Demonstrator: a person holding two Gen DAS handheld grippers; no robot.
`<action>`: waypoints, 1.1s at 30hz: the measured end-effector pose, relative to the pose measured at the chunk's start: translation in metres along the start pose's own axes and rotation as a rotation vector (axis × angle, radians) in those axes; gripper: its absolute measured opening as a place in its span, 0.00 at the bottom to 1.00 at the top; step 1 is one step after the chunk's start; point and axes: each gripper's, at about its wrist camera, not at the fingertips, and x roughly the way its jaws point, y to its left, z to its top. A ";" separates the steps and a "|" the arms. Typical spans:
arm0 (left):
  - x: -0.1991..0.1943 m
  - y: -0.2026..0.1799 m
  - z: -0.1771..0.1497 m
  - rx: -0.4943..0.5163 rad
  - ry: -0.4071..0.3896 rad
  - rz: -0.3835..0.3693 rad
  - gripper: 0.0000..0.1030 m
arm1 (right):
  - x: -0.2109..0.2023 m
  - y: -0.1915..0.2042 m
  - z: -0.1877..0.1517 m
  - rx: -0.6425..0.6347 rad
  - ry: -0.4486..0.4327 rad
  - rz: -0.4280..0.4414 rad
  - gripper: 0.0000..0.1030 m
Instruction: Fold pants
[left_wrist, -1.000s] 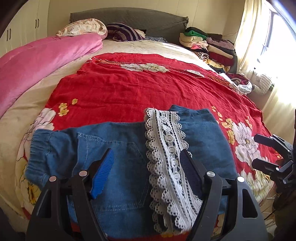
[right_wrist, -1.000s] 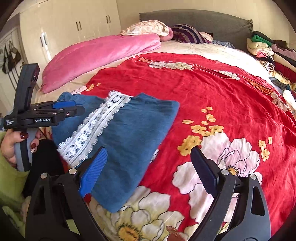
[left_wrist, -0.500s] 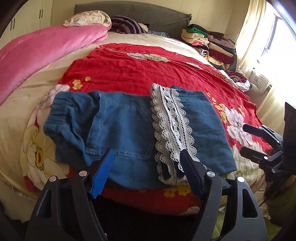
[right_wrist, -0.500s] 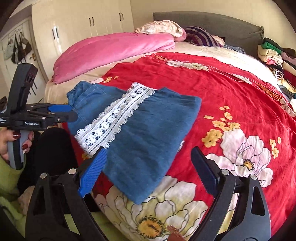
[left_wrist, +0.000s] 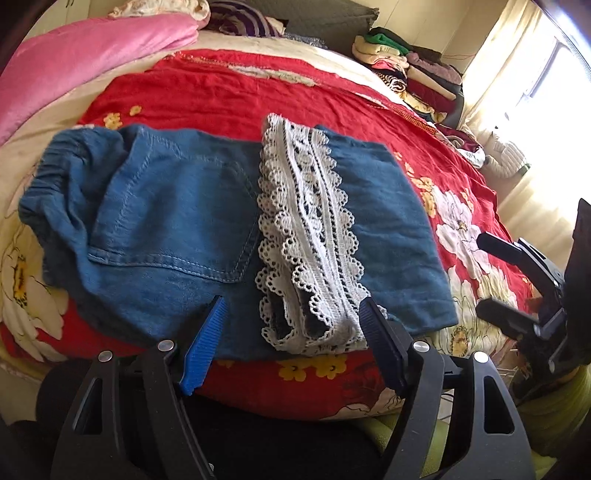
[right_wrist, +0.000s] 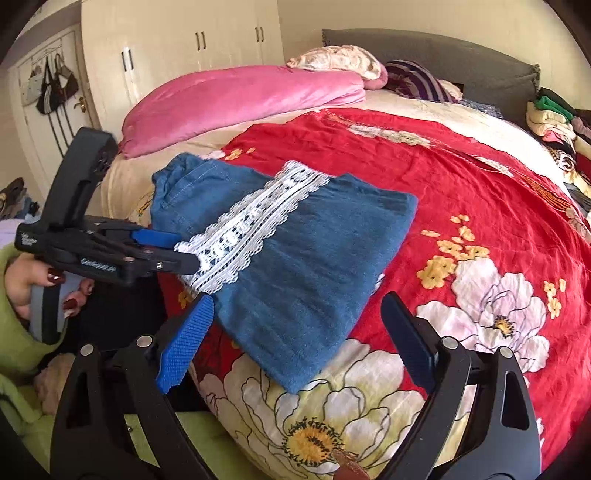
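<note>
Both claws have drawn back toward the bed's near edge since a second ago, so the folded pants (left_wrist: 229, 221) now show whole. From the left: the elastic waistband, a back pocket, then the white lace trim (left_wrist: 306, 236) folded across the denim. The left gripper (left_wrist: 291, 325) hangs released just short of the lace; the right gripper (right_wrist: 295, 325) is spread wide, holding nothing, by the pants' near corner on the red floral bedspread (right_wrist: 461, 192).
</note>
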 end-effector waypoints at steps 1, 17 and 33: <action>0.002 -0.001 0.000 0.002 0.004 0.000 0.70 | 0.002 0.003 -0.001 -0.009 0.004 0.004 0.83; 0.012 0.002 -0.007 0.032 0.014 0.015 0.26 | 0.051 0.028 -0.011 -0.101 0.136 0.068 0.49; -0.001 -0.001 -0.005 0.058 -0.014 0.048 0.50 | 0.034 0.009 -0.019 -0.013 0.127 0.058 0.63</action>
